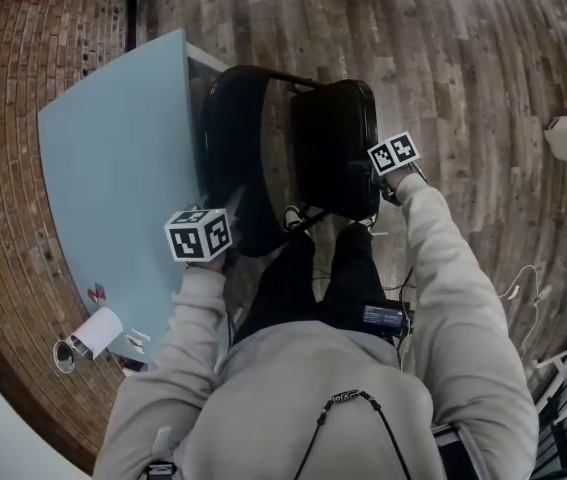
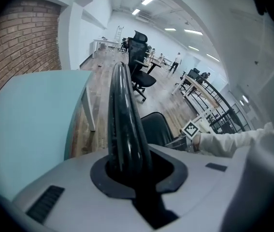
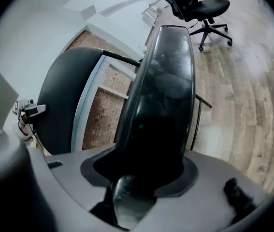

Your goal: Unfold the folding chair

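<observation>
Black chair seat [image 3: 163, 81] clamped in right gripper [image 3: 146, 178], backrest [image 2: 122, 110] in left gripper [image 2: 127, 166]; glossy vinyl could slip if yanked

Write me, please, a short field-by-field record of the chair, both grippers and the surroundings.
Chair: black folding chair, standing beside the table
Left gripper: fingers closed on the chair's thin curved panel
Right gripper: fingers closed on the chair's padded panel
Table: light blue, on the left gripper's side
Floor: wood planks
</observation>
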The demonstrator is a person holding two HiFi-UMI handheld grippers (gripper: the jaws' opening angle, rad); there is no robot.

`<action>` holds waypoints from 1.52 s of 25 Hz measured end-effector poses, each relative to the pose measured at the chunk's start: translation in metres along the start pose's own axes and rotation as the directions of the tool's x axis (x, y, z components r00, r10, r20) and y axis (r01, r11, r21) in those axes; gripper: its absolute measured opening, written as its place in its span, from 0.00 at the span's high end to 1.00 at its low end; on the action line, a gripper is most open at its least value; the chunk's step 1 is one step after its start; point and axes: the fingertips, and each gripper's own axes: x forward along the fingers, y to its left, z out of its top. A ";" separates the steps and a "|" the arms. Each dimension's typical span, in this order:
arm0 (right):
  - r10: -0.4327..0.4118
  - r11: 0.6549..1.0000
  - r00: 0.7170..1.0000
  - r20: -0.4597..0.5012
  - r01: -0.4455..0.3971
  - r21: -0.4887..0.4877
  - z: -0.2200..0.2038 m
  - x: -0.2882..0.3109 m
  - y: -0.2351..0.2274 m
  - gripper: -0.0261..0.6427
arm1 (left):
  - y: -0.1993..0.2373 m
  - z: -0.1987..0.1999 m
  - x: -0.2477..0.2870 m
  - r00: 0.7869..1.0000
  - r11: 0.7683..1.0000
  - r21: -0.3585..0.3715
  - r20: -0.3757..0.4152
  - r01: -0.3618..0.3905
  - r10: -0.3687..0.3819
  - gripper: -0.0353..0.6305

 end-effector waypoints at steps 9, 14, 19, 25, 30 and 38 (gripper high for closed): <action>0.198 0.979 0.976 0.086 -0.202 0.031 -0.032 -0.035 -0.093 0.65 | -0.034 -0.005 0.043 0.998 0.998 0.025 0.000 0.058 -0.058 0.84; 0.287 0.954 0.947 0.147 -0.297 0.047 -0.055 -0.048 -0.146 0.65 | -0.044 -0.012 0.072 0.996 0.996 0.022 -0.007 0.091 -0.091 0.85; 0.356 0.924 0.907 0.226 -0.378 0.058 -0.071 -0.051 -0.199 0.65 | -0.048 -0.018 0.097 0.989 0.989 0.004 0.000 0.147 -0.147 0.85; 0.370 0.868 0.811 0.453 -0.476 0.142 -0.079 -0.048 -0.267 0.65 | -0.045 -0.031 0.133 0.978 0.977 -0.062 -0.028 0.205 -0.207 0.85; 0.393 0.853 0.776 0.493 -0.508 0.120 -0.088 -0.044 -0.310 0.65 | -0.038 -0.045 0.159 0.970 0.962 -0.146 -0.040 0.232 -0.240 0.85; 0.444 0.804 0.719 0.535 -0.583 0.116 -0.106 -0.042 -0.346 0.65 | -0.072 -0.049 0.181 0.931 0.926 -0.154 -0.070 0.344 -0.358 0.84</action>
